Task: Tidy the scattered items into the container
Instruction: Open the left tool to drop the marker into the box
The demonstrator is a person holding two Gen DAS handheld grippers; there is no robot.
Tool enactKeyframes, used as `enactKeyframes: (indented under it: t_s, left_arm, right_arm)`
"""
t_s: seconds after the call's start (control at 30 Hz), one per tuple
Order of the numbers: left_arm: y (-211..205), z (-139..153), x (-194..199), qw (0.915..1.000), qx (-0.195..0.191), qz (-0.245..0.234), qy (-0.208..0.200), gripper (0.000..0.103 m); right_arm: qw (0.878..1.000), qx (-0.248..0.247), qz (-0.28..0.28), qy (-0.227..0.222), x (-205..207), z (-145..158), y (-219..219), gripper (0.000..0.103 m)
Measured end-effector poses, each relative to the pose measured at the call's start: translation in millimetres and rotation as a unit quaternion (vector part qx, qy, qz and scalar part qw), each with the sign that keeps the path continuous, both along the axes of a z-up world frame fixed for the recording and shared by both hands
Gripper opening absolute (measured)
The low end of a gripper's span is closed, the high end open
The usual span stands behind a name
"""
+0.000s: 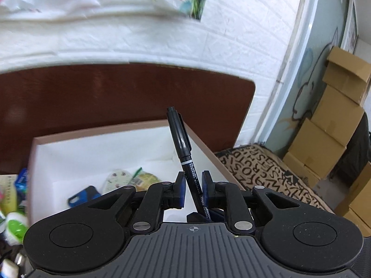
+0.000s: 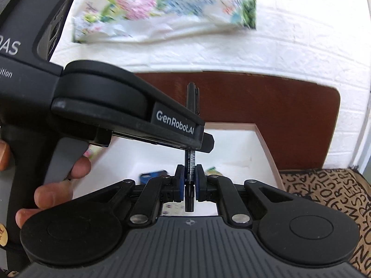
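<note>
Both my hand-held grippers clamp one black marker over the box.

My left hand-held gripper (image 1: 193, 186) and right hand-held gripper (image 2: 190, 181), tilted downward, pinch the black marker (image 1: 179, 136) above the white-lined box (image 1: 92, 148).

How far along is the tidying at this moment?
Partly done. The white box already holds a blue case and some small packets. In hand: a black marker, clamped by both the left gripper and the right gripper above the box. Left: items beside the box's left wall.
</note>
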State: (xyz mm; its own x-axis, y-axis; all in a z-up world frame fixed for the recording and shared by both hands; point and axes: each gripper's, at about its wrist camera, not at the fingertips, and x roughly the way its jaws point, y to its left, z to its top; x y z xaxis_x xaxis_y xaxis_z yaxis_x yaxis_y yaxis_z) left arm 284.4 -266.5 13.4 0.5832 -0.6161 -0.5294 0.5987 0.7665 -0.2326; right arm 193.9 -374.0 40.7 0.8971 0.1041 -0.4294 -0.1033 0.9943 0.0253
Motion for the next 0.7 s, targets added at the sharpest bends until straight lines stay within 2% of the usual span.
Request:
enactKeyframes:
  t_s: [0.17,0.33,0.37,0.4,0.47,0.53,0.6,0.63,0.67,0.7]
  left_arm:
    - [-18,-22,31,0.9988,0.005,-0.015,0.047,0.012]
    - [-30,-35,48,0.9981,0.015,-0.018,0.058,0.014]
    - [-32,-38,50,0.9980,0.017,-0.018,0.058,0.020]
    - [-34,-39,52,0.9979,0.019,-0.019,0.059,0.035]
    - [-36,-42,53,0.9983,0.025,-0.013,0.052,0.039]
    - [-34,-42,54,0.9986,0.029,-0.013,0.041,0.050]
    - [-32,-41,52,0.9991,0.025,-0.012,0.033,0.077]
    - [-30,-40,51,0.9993,0.022,-0.010,0.028,0.085]
    - [-28,-37,49,0.9996,0.018,-0.004,0.021,0.097]
    - [-25,-34,46,0.9998,0.013,0.004,0.013,0.102]
  right_arm:
    - [0.999,-0.009,-0.007,0.030,22,-17,-14,0.010]
    - [0.999,-0.019,-0.012,0.047,36,-26,-19,0.010]
    - [0.999,-0.020,-0.013,0.049,38,-28,-19,0.010]
    - [0.998,-0.022,-0.014,0.050,40,-29,-20,0.010]
    - [0.998,-0.023,-0.018,0.051,42,-30,-21,0.010]
    - [0.998,-0.019,-0.022,0.056,46,-32,-24,0.011]
    - [0.998,-0.017,-0.027,0.061,49,-33,-26,0.011]
    - [0.997,-0.017,-0.027,0.064,50,-34,-27,0.021]
    - [0.997,-0.018,-0.028,0.064,49,-35,-27,0.032]
    - [0.998,-0.020,-0.032,0.058,47,-35,-26,0.062]
